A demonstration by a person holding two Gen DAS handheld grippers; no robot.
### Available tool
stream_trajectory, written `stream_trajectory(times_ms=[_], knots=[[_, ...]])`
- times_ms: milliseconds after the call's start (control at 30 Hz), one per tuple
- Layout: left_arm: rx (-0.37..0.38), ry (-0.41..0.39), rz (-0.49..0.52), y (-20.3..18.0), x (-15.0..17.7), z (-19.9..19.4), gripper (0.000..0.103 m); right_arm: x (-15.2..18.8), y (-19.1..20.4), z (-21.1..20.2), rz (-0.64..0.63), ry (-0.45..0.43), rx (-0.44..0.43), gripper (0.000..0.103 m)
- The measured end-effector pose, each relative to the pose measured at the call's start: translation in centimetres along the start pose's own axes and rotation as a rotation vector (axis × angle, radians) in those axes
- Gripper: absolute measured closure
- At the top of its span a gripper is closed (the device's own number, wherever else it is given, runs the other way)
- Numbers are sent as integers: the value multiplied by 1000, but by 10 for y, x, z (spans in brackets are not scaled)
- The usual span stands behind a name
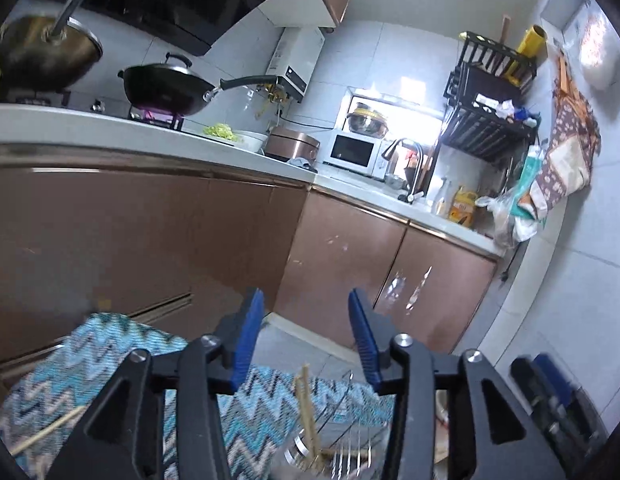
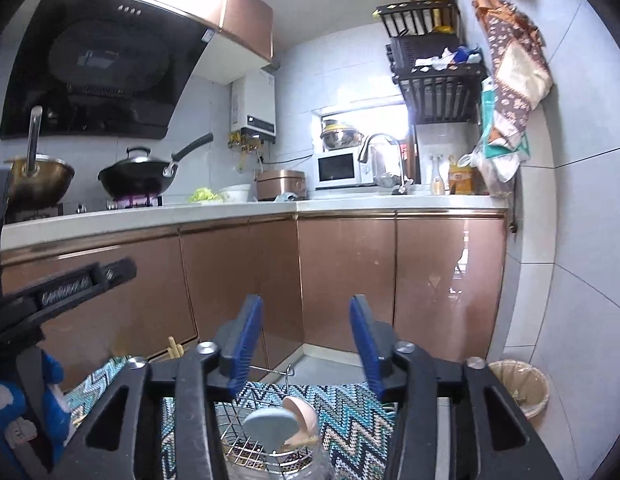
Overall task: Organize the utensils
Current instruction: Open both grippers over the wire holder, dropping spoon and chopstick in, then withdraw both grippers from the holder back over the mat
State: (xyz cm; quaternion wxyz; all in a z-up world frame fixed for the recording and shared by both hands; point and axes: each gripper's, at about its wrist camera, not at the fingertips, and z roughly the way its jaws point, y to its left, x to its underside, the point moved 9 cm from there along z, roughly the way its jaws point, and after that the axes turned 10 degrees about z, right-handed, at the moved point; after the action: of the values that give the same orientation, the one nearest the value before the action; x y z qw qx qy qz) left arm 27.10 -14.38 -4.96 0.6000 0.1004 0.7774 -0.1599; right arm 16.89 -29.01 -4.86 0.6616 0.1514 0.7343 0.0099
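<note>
Both hand-held grippers, left [image 1: 306,336] and right [image 2: 306,340], are hanging apart and empty over the wire basket [image 2: 246,412] holding spoons [image 2: 268,428]; next, picking up the loose chopsticks [image 1: 50,430] from the mat [image 2: 341,416].

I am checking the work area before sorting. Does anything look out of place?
Yes: one thin wooden chopstick lies alone on the blue zigzag-patterned mat, apart from the wire utensil basket holding two round spoons.

Below the jaws lies a blue, black and cream zigzag cloth [image 2: 341,412]; beyond them, copper-brown cabinet doors [image 2: 345,280]; between them, pale-blue [image 2: 270,428] and pink spoons [image 2: 304,414].
</note>
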Motion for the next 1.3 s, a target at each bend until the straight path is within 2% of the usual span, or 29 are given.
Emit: stream_trajectory(times_ms=[133,200,500,733,900,1300], knots=[[-51,18,51,3,-2,-33,53,-17,1,-29,16,-12,7,41],[-77,19,72,7,-3,-54,48,-22,2,-40,22,-12,4,31],[-146,-22,139,12,-12,-138,39,-32,14,-93,36,11,-19,0],[-190,-42,187,15,-12,-192,37,-34,30,-131,45,15,-85,0],[-224,-67,190,23,-14,-228,34,-39,36,-155,49,6,-79,0],[-321,-120,183,49,-21,-293,28,-51,51,-198,91,-37,-127,0]])
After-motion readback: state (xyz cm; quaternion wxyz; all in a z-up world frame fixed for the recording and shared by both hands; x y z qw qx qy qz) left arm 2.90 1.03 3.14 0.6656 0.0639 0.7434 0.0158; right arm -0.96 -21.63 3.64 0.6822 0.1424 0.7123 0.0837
